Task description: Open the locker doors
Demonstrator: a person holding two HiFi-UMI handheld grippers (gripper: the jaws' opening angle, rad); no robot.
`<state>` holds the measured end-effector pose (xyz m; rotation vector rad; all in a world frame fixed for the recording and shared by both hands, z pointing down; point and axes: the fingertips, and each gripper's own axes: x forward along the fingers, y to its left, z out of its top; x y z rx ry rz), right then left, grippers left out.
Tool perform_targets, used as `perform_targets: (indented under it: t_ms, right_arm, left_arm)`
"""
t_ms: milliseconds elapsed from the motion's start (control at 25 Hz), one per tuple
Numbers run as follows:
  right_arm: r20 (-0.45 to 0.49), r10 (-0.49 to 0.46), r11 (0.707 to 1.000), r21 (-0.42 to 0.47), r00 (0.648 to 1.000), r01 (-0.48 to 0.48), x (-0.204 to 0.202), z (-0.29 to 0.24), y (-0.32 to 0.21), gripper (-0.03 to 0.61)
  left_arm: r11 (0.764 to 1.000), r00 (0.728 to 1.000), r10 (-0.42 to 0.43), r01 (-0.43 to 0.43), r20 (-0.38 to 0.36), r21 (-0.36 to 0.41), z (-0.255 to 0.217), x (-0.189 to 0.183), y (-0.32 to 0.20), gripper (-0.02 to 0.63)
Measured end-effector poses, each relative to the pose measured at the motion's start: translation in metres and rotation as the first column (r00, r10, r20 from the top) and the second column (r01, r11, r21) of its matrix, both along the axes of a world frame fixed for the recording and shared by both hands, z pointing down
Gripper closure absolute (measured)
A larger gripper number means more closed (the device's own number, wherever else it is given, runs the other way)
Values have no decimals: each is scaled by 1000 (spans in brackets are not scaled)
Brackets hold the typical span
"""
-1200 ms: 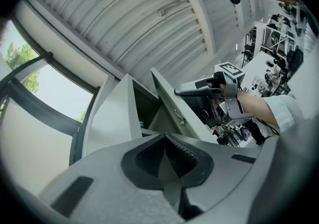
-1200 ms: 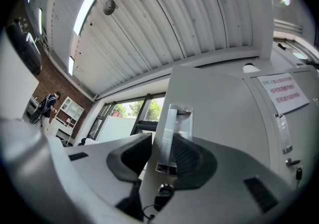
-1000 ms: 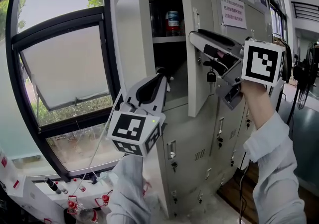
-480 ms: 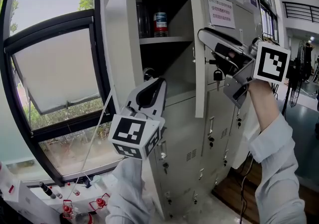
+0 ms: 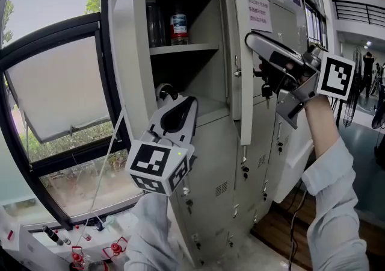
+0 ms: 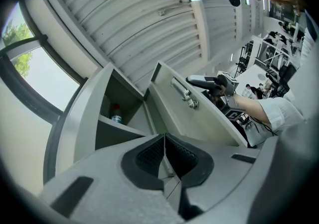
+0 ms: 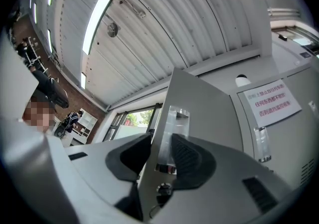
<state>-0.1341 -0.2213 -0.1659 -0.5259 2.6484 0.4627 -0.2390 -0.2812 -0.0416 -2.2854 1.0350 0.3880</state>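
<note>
The right gripper (image 7: 158, 154) is spread wide, its jaws straddling the upright free edge of the swung-out locker door (image 5: 240, 107) by the latch, the pads apparently not pinching. The left gripper (image 5: 178, 110), jaws together and empty, hangs lower and left of that door, so the right is nearer.

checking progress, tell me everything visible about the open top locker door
The top locker door is grey painted metal, upright, swung out edge-on to the head view. Its outer face carries a clear handle plate with a lock below. The right gripper has its jaws either side of its free edge.
</note>
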Motion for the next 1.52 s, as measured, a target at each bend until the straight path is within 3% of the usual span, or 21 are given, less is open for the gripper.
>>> perform_targets:
  t_ms: [240, 560, 880, 1160, 1320, 1520]
  right_arm:
    - [10, -22, 1000, 21, 1000, 22, 19, 0, 2, 448]
    - [-19, 175, 982, 69, 984, -173, 64, -1, 6, 448]
    - [14, 260, 964, 42, 965, -261, 103, 1, 1, 471]
    - [-11, 397, 915, 77, 918, -395, 123, 0, -3, 472]
    - [-15, 423, 905, 60, 906, -422, 129, -2, -9, 472]
    - [4, 503, 863, 39, 864, -503, 150, -1, -17, 512]
  left_arm:
    - [999, 999, 48, -47, 24, -4, 2, 29, -2, 601]
    - [992, 991, 127, -127, 35, -7, 1, 73, -3, 600]
    - [987, 986, 162, -161, 49, -18, 11, 100, -7, 600]
    - [982, 980, 190, -189, 53, -30, 17, 114, -16, 601]
    - [979, 978, 201, -200, 49, -35, 17, 116, -21, 600]
    - [973, 973, 228, -226, 48, -34, 16, 123, -23, 600]
